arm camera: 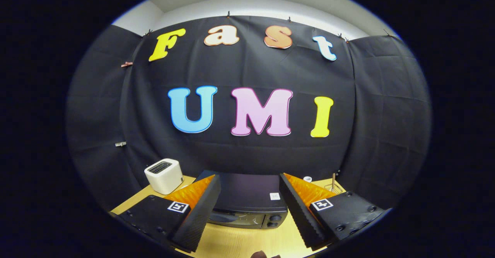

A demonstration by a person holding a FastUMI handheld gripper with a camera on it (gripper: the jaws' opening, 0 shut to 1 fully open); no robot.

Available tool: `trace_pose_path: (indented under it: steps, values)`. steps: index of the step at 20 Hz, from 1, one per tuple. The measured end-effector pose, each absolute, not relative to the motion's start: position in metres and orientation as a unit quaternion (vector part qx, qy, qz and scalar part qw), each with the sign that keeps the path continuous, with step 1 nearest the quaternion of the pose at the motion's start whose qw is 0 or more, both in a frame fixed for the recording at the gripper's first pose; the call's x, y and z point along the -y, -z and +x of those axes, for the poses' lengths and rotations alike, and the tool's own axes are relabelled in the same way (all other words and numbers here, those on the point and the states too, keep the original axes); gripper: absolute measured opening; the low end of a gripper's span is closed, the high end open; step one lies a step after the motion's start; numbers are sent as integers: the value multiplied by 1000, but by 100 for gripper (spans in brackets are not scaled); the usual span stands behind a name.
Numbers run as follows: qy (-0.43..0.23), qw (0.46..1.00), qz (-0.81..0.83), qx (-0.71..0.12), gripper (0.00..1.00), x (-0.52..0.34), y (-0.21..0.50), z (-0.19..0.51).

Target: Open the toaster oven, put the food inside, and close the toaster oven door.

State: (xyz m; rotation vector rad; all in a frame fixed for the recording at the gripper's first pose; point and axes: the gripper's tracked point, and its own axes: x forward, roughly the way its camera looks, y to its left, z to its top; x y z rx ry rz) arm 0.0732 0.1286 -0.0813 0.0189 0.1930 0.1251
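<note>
Claw (249,211) spread, empty, above toaster oven (247,198), door apparently shut.
Stage unclear; worth staying square to the door.

White pop-up toaster (164,175) on wooden table (239,242), small white cup (307,179) (far side), thin upright stick (333,182)

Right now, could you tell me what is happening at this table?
A hand-held gripper hovers with its fingers open and nothing between them, aimed at a black toaster oven on the wooden table. The oven door looks shut. A white pop-up toaster stands beyond the left finger.
</note>
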Motion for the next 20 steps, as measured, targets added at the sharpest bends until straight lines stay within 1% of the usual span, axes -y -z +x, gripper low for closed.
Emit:
trace_pose_path:
  steps: [5, 14, 17, 20]
  values:
    - [-36, 997, 4, -63, 98, -78, 38, 69]
    - [1, 999, -23, -26, 98, -1, 1, 60]
    - [6, 999, -39, -11, 98, 12, -7, 58]
    - [2, 999, -46, -13, 98, 14, -3, 59]
